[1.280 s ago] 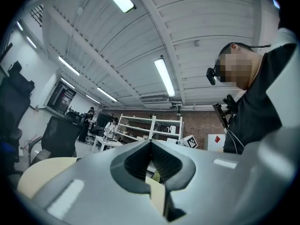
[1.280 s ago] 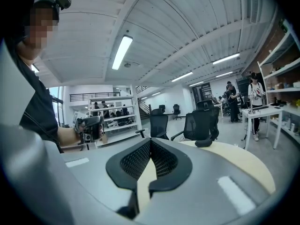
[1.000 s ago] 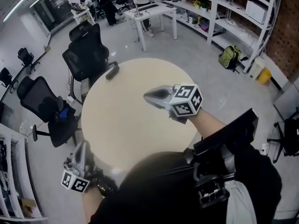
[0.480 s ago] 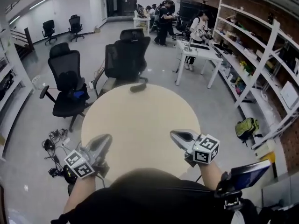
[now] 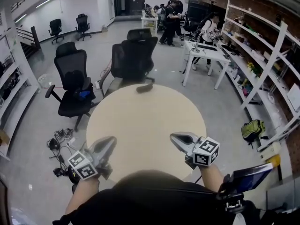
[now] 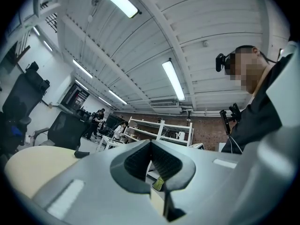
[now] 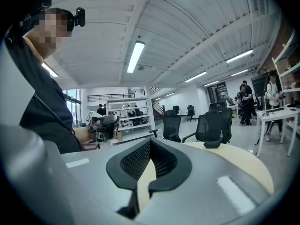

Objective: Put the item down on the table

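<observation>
A small dark oblong item (image 5: 145, 88) lies at the far edge of the round beige table (image 5: 145, 121); it also shows in the left gripper view (image 6: 80, 153) and the right gripper view (image 7: 212, 144). My left gripper (image 5: 108, 142) hovers at the table's near left edge, jaws shut with nothing between them (image 6: 151, 142). At the near right edge my right gripper (image 5: 176, 137) is likewise shut and empty (image 7: 150, 142). Both grippers are far from the item, on the near side of the table.
Black office chairs (image 5: 133, 55) stand just beyond the table and at the left (image 5: 75, 78). A white desk (image 5: 206, 55) and long shelves (image 5: 262, 55) are on the right. Cables (image 5: 58, 142) lie on the floor at the left. People stand far back.
The head view has swung round so the table sits centred. Both grippers have come to the table's near edge, the left up from the lower left, the right back from over the tabletop. Jaws unchanged.
</observation>
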A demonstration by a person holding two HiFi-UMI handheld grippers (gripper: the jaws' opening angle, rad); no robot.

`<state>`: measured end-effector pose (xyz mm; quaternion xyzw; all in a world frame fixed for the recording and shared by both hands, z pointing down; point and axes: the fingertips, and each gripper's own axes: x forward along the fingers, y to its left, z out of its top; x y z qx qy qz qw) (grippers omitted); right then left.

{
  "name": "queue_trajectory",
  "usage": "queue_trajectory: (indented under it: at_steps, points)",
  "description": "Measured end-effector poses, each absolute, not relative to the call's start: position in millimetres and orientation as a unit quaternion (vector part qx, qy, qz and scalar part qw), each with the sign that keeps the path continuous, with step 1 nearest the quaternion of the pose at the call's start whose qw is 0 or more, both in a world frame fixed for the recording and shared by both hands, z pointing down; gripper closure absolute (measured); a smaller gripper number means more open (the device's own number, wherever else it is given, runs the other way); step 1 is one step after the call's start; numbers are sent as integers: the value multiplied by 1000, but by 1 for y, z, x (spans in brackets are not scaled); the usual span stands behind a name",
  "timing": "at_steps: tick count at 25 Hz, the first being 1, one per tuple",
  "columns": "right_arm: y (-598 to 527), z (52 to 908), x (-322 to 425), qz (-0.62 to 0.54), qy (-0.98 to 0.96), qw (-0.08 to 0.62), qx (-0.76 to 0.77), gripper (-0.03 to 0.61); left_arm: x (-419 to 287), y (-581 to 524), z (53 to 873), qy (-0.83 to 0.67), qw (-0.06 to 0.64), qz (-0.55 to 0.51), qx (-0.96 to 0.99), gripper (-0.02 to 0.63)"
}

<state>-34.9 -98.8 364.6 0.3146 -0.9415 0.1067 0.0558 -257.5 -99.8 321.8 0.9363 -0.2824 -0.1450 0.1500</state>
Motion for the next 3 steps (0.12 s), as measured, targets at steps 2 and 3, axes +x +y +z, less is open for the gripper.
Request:
queue_trajectory:
  at_steps: [2,3]
  points:
    - [-101,364,-36,104,-941,53,317,566,-257,-103,324,-278,151,-144,937,614]
    - [-102,364,-36,103,-941,51,319,566,-257,-104,325,-276,152,-144,938,614]
